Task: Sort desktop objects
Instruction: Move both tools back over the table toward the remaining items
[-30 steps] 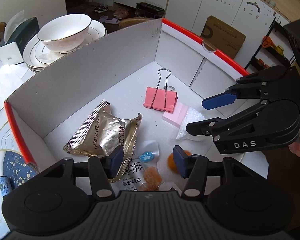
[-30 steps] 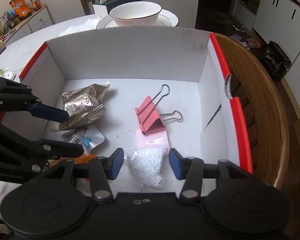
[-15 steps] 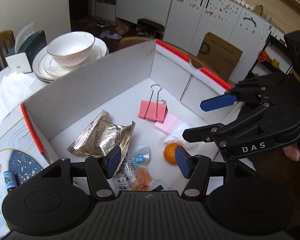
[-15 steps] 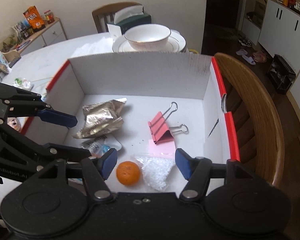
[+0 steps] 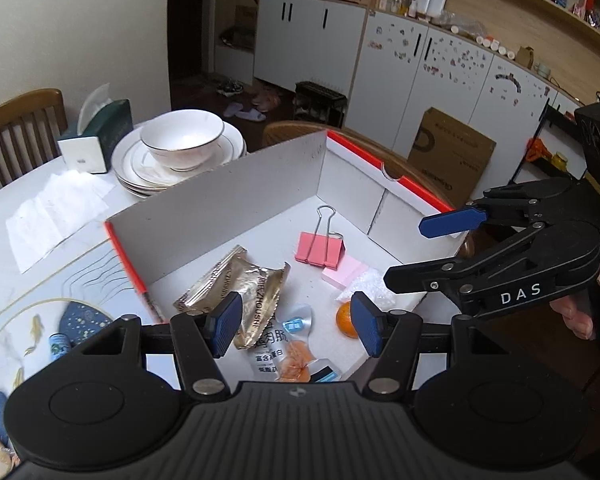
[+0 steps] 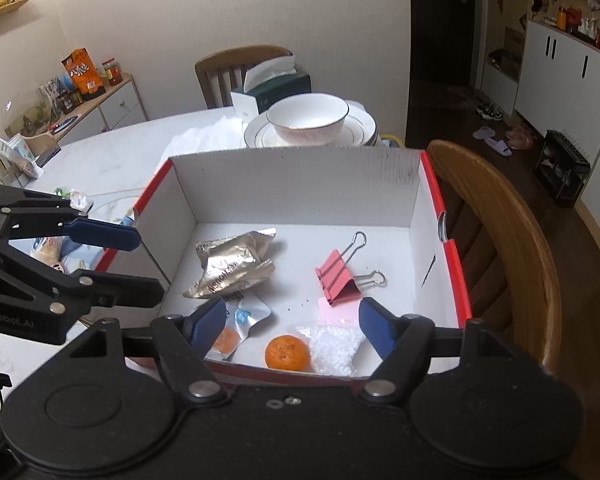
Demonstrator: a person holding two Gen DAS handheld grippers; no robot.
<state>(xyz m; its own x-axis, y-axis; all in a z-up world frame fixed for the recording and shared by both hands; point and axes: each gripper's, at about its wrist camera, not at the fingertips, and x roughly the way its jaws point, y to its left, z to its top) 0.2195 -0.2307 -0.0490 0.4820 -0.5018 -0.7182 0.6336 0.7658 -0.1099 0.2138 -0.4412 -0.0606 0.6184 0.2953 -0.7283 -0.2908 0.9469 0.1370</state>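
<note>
A white cardboard box (image 6: pixel 300 196) with red rims holds a gold foil packet (image 6: pixel 232 264), a pink binder clip (image 6: pixel 336 276), a pink pad (image 5: pixel 344 274), a bag of white beads (image 6: pixel 334 346), an orange (image 6: pixel 287 353) and a clear snack pouch (image 6: pixel 240 320). The same things show in the left wrist view: packet (image 5: pixel 240 284), clip (image 5: pixel 318 248), orange (image 5: pixel 346 316), pouch (image 5: pixel 288 344). My left gripper (image 5: pixel 296 328) is open and empty above the box's near left side. My right gripper (image 6: pixel 292 322) is open and empty above the box's near edge.
A white bowl (image 6: pixel 307 117) on stacked plates and a green tissue box (image 6: pixel 276 86) stand behind the box. Wooden chairs (image 6: pixel 496 232) flank the table. Small items (image 5: pixel 58 344) lie on a placemat left of the box. A paper napkin (image 5: pixel 56 208) lies farther left.
Both grippers have risen and pulled back from the box, staying open and empty. The orange, hidden at first under the grippers, now shows.
</note>
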